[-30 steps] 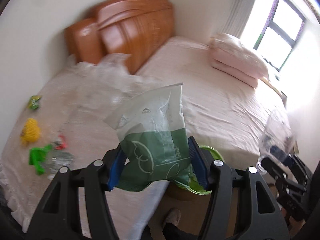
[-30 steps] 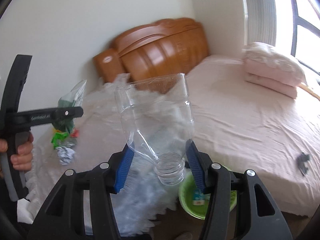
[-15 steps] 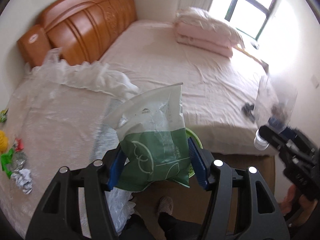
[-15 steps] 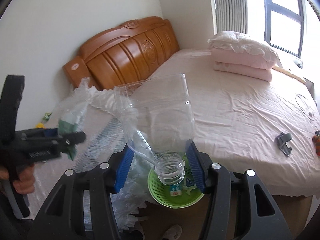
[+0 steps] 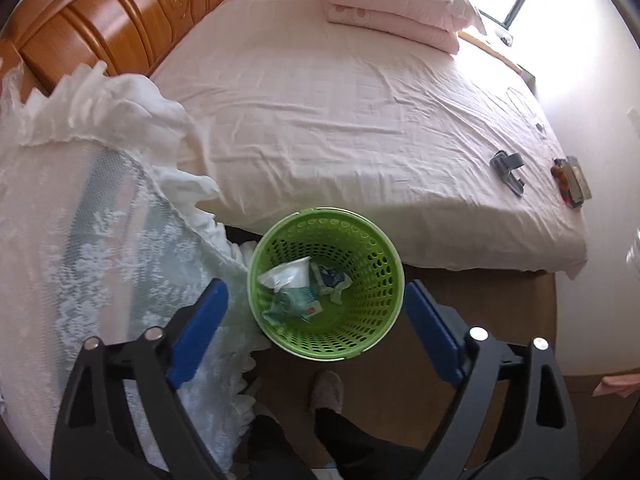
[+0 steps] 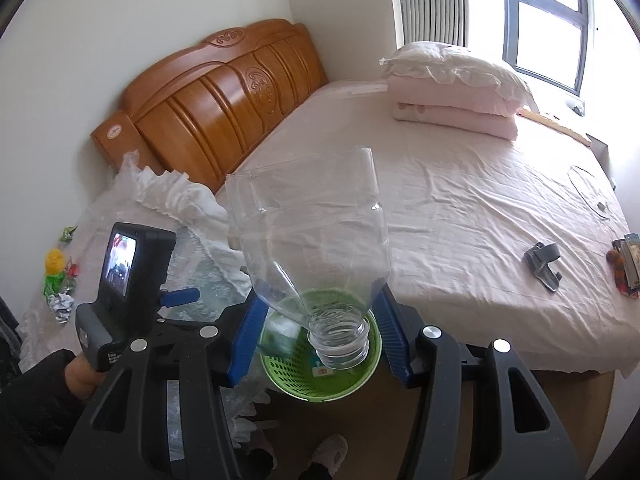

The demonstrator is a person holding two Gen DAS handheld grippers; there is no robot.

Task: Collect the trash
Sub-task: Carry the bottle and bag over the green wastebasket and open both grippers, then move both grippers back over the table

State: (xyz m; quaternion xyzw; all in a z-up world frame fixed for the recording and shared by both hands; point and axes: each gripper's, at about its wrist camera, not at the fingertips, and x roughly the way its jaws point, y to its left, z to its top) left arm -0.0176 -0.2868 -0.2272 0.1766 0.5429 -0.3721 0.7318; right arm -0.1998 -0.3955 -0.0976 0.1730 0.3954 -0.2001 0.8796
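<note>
The left gripper [image 5: 316,316] hangs with its jaws spread wide and nothing between the blue pads [image 5: 198,332], directly above the green basket [image 5: 372,240] that stands on the floor at the foot of the bed [image 5: 340,120]. Inside the basket lie a white and green bag [image 5: 290,280] and a few other wrappers, so this gripper's load looks delivered. The right gripper [image 6: 316,332] is clamped on a cut clear bottle [image 6: 312,248], held neck down with the open cut end up; its pads press the lower shoulder on either side, and the neck sits over the basket [image 6: 352,384] as seen from the right wrist view (how high above the rim cannot be told). Judging from this, the step in hand is dropping the bottle into the basket. The next move calls for bringing the neck over the middle of the opening, clear of the left gripper's body [image 6: 120,292] beside it, and then spreading the jaws so the bottle falls inside rather than tipping off the rim; being light and wide at the top, it may bounce or lodge upright. More trash remains well apart on the lace cloth [image 6: 200,280] to the left: a crumpled paper ball [image 6: 60,306], green and red scraps [image 6: 60,280] and a yellow item [image 6: 55,260]. On the bed lies a grey clip [image 5: 508,166], probably not trash.
</note>
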